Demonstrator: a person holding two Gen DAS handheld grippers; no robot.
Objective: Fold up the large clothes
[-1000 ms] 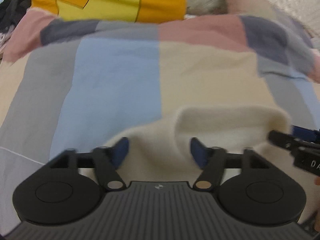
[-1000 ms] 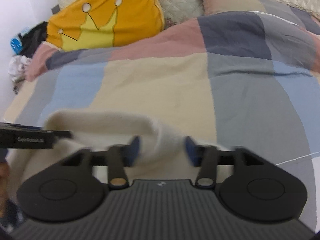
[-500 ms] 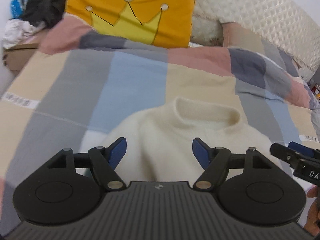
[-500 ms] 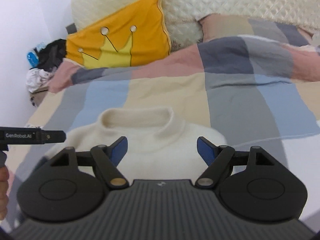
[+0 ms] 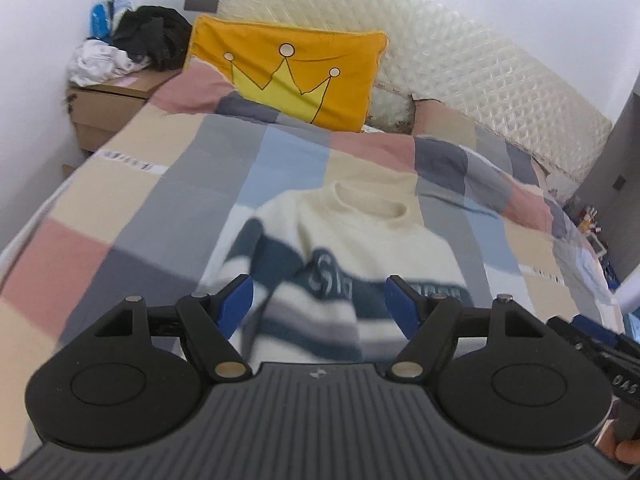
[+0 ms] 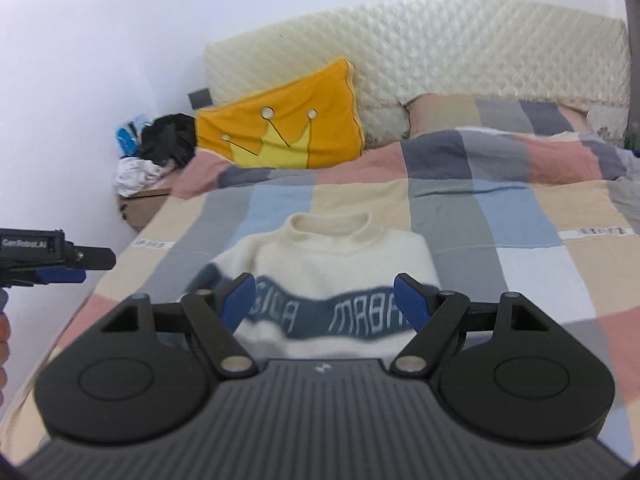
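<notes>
**Two open grippers above a sweater on a bed**

Nearest: left gripper (image 5: pixel 318 300), blue fingertips spread wide, holding nothing. Right gripper (image 6: pixel 326 300) likewise — fingers apart, nothing between them. Just beyond both, flat on a patchwork quilt (image 6: pixel 480 216): cream sweater (image 6: pixel 336 252) with dark blue stripes and blurred lettering, collar toward the headboard. One sleeve folded across the chest in the left view. Farther back, an orange pillow (image 5: pixel 292 72) printed with a yellow crown, propped against a quilted cream headboard (image 6: pixel 460 52). Off to the far left — a heap of dark and white clothes (image 5: pixel 132 48) on cardboard boxes (image 5: pixel 104 104).
</notes>
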